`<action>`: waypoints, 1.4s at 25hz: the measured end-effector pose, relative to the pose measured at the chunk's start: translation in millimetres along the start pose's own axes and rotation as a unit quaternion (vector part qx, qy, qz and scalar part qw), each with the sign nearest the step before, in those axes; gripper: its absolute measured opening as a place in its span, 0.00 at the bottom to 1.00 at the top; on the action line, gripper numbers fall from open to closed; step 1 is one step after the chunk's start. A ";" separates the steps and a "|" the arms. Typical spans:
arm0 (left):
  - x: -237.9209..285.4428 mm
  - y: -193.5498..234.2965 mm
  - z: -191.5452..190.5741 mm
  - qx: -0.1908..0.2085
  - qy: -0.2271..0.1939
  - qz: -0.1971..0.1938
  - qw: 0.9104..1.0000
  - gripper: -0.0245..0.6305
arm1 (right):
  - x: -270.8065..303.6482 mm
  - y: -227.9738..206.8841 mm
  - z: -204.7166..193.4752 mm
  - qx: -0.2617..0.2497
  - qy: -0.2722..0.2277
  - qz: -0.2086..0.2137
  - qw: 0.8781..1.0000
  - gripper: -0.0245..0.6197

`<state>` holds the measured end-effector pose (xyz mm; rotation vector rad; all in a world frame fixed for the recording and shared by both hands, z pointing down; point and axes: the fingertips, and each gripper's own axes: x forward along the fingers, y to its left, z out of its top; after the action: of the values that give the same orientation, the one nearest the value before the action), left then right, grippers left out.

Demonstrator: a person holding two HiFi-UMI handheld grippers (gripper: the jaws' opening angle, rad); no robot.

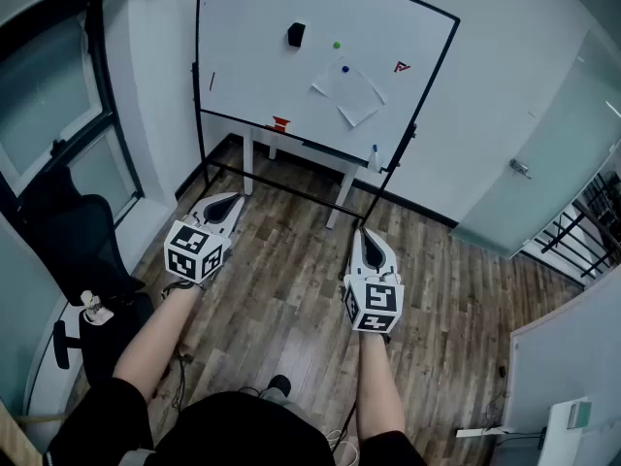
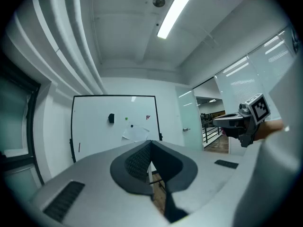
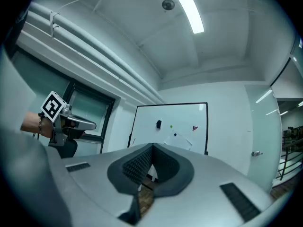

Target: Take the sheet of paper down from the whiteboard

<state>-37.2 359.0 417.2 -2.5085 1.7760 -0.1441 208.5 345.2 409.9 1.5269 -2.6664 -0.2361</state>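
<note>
The sheet of paper [image 1: 351, 93] hung tilted on the whiteboard [image 1: 252, 56], apparently pinned by a blue magnet [image 1: 344, 68]. The left tongs [image 1: 231, 202] and right tongs [image 1: 369, 236] pointed level, jaws together, empty, well apart from it.

White sheet of paper [image 1: 350, 92], blue magnet [image 1: 344, 68], green magnet [image 1: 337, 44], black eraser [image 1: 296, 35], brown plank floor [image 1: 291, 280]

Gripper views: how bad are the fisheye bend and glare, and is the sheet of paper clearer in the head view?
Left gripper view: strong fisheye, dark corners, ceiling light blown out, sheet of paper small but distinct. Right gripper view: same bend and vignette, near tongs soft. Head view: even light, milder bend, paper clearest, no glare on the whiteboard.
</note>
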 end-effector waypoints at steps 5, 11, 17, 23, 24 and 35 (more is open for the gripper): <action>64.8 11.9 -2.0 -0.007 -0.003 -0.001 1.000 0.07 | 56.1 -35.5 -10.2 0.008 0.001 0.010 1.000 0.07; 102.0 31.3 -12.8 -0.013 0.006 -0.002 1.000 0.07 | 100.8 -50.9 -21.5 0.002 0.014 0.019 1.000 0.07; 154.7 72.8 -18.0 -0.016 0.004 -0.006 1.000 0.07 | 159.3 -60.1 -24.4 -0.003 0.017 0.015 1.000 0.07; 227.7 124.7 -15.6 -0.013 -0.007 -0.041 0.999 0.07 | 238.0 -68.1 -24.6 0.001 0.014 -0.017 1.000 0.07; 240.5 134.8 -13.7 -0.011 -0.008 -0.049 0.999 0.07 | 253.1 -67.6 -21.7 0.002 0.013 -0.021 1.000 0.07; 347.9 223.4 -6.1 0.004 -0.012 -0.127 0.992 0.07 | 388.3 -67.7 -10.8 0.013 0.015 -0.078 0.997 0.07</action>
<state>-132.5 -43.4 413.0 -2.7083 1.4362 -0.1325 70.4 -24.0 400.3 1.7331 -2.5393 -0.1844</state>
